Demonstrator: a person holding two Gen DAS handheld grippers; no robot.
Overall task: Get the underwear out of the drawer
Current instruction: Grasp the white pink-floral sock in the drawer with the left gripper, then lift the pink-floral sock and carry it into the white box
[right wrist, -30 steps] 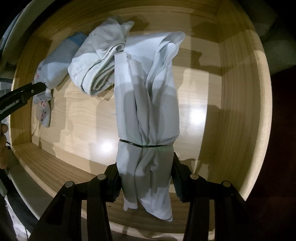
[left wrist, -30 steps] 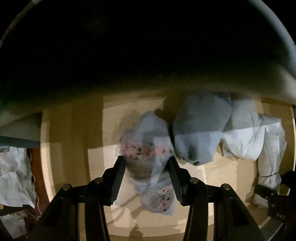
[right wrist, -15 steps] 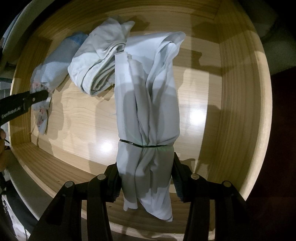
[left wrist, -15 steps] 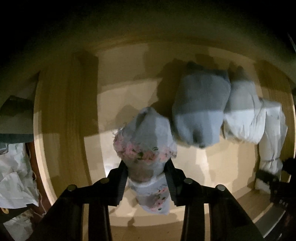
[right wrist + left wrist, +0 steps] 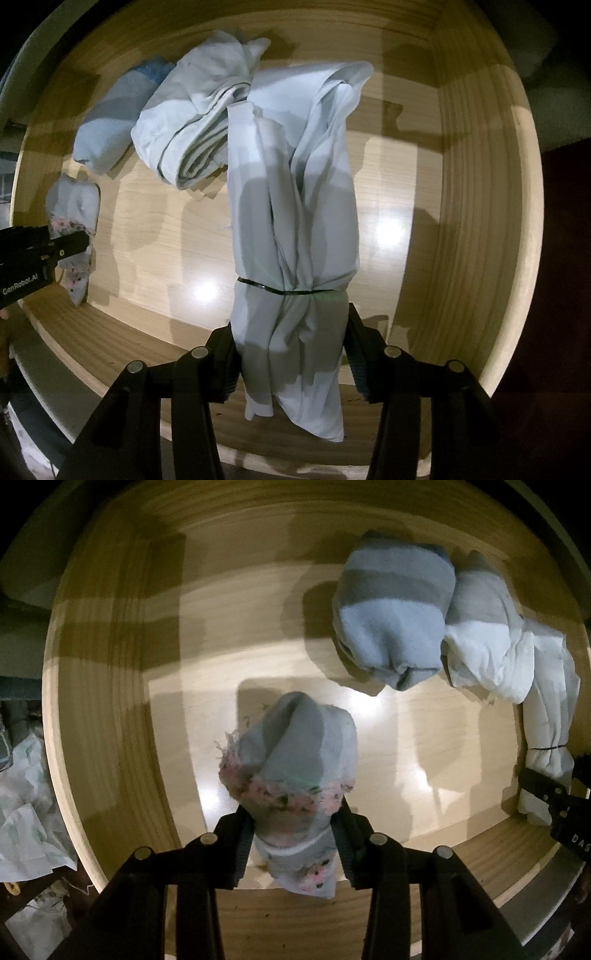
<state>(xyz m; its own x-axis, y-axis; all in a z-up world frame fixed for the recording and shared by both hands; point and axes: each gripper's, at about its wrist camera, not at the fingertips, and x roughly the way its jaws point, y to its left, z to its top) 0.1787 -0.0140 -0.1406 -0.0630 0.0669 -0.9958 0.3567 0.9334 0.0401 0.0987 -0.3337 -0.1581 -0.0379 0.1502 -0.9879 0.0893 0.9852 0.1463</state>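
A pale floral underwear (image 5: 295,753) with pink trim sits bunched on the floor of the wooden drawer (image 5: 110,664). My left gripper (image 5: 291,834) points down and pinches its lower part from both sides, and its jaws are easing open. In the right wrist view the same piece (image 5: 74,203) lies at the far left under the left gripper's finger (image 5: 70,245). My right gripper (image 5: 291,350) clasps the lower end of a long white roll (image 5: 291,221) tied with a thin black band. Its jaws are opening slightly with the cloth still pressed between them.
A blue-grey folded bundle (image 5: 391,627) and a white folded garment (image 5: 484,642) lie side by side at the back of the drawer. Drawer walls (image 5: 472,184) ring the floor. Crumpled pale cloth (image 5: 29,812) lies outside the drawer at the left.
The left gripper's jaws have narrowed onto the floral underwear and dropped lower into the drawer. The piece now sits apart from the blue-grey bundle. The right gripper and its roll have stayed put.
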